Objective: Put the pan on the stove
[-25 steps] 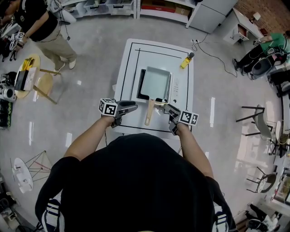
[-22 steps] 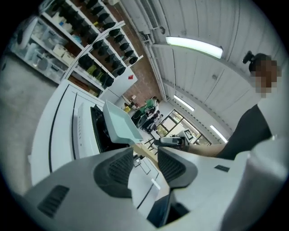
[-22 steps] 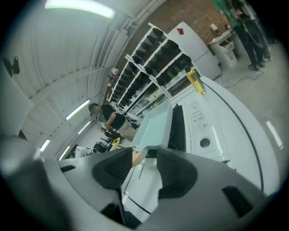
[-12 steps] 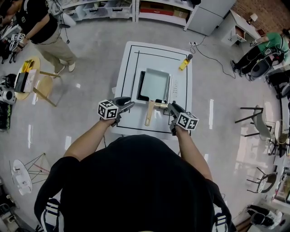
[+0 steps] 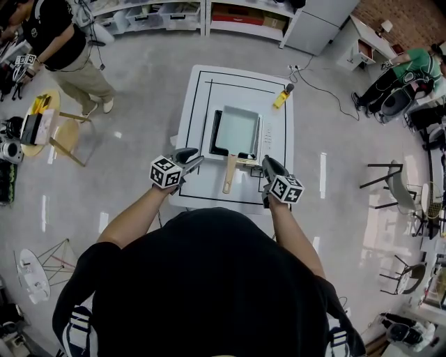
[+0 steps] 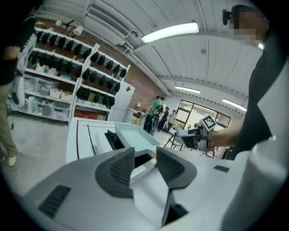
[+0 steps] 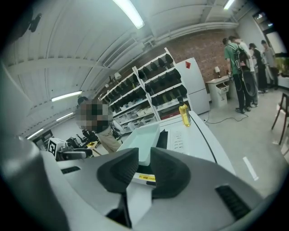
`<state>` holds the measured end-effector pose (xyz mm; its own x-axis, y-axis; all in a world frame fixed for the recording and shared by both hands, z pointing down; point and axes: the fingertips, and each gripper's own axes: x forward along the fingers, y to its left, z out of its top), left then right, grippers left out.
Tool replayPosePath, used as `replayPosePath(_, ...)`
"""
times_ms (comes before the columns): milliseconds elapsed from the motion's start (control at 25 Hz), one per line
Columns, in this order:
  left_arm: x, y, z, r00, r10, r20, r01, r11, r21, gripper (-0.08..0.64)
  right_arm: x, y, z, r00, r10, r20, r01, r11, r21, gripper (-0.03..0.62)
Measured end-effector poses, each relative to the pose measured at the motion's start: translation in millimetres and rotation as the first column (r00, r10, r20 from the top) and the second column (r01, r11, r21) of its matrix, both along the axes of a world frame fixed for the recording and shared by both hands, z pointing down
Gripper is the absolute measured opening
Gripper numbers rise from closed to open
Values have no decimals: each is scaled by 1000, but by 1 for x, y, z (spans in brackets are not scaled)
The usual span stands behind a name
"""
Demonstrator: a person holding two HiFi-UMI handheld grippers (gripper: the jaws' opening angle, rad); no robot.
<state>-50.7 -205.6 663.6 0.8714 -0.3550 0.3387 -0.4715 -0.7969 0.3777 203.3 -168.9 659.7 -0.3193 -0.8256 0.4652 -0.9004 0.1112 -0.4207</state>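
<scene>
A pale mint rectangular pan (image 5: pixel 238 130) sits on the black top of the stove (image 5: pixel 272 136) in the middle of the white table (image 5: pixel 195 90). Its wooden handle (image 5: pixel 228 174) points toward me. My left gripper (image 5: pixel 195 162) hovers left of the handle, jaws wide and closing a little, with nothing between them (image 6: pixel 144 164). My right gripper (image 5: pixel 264 164) hovers right of the handle. Its jaws are closing to a narrow gap (image 7: pixel 144 169) and hold nothing. Both gripper views show the pan (image 6: pixel 133 136) (image 7: pixel 144 137) beyond the fingertips.
A yellow bottle (image 5: pixel 283 97) stands at the table's far right corner. A person (image 5: pixel 63 42) stands at the far left beside a round stool (image 5: pixel 42 115) with gear on it. Chairs (image 5: pixel 401 185) stand to the right, and shelves (image 5: pixel 181 10) line the back wall.
The right gripper's fingers have come closer together. Both grippers stay near the table's front edge, and the pan has not moved.
</scene>
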Motion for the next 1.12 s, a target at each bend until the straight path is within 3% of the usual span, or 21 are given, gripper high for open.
replayPosePath(360, -9, -4, -9, 999, -41, 9, 41, 997, 63, 126, -5, 2, 0, 1000, 15, -7, -15, 1000, 1, 54)
replayPosePath(1120, -19, -3, -16, 995, -97, 26, 94, 991, 95, 101, -6, 7, 0, 999, 33, -24, -33, 999, -5, 37)
